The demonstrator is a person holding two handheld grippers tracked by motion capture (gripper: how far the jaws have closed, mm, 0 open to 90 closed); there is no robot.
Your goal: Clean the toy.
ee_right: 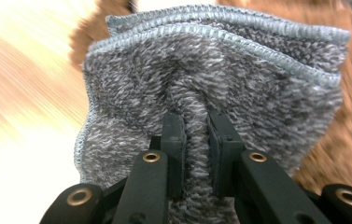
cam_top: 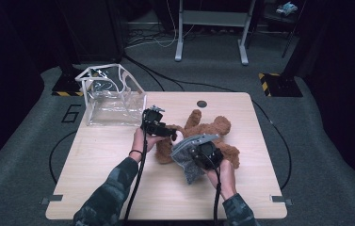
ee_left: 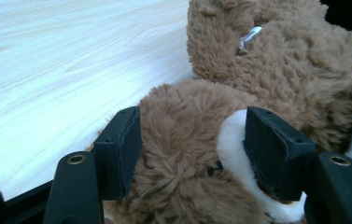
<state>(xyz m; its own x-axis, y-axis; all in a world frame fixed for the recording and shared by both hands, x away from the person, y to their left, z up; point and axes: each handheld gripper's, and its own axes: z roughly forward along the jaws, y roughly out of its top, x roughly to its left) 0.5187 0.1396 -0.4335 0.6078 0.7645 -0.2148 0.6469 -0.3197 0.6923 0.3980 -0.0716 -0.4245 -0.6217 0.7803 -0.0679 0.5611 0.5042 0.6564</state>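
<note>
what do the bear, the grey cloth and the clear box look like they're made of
Teddy bear: brown plush, long shaggy fibres, with a white patch. Grey cloth: looks like knitted or terry fabric, mottled loops with a stitched hem. Clear box: seemingly soft transparent plastic, glossy, with pale edging.

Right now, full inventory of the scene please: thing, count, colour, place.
teddy bear: 1, brown with a white muzzle, lying mid-table, right of centre
knit cloth: 1, mottled grey, over the bear's near side
clear bag: 1, transparent with white trim, standing open at the table's far-left corner
table: 1, light wood, centre of the high view
desk frame: 1, grey, on the floor beyond the table
floor cables: several, black, on the grey carpet around the table
left gripper: 1, black, jaws on either side of the bear's head, pads against the fur
right gripper: 1, black, jaws pinched on a fold of the knit cloth
forearms: 2, dark patterned sleeves, coming in from the near edge
</note>
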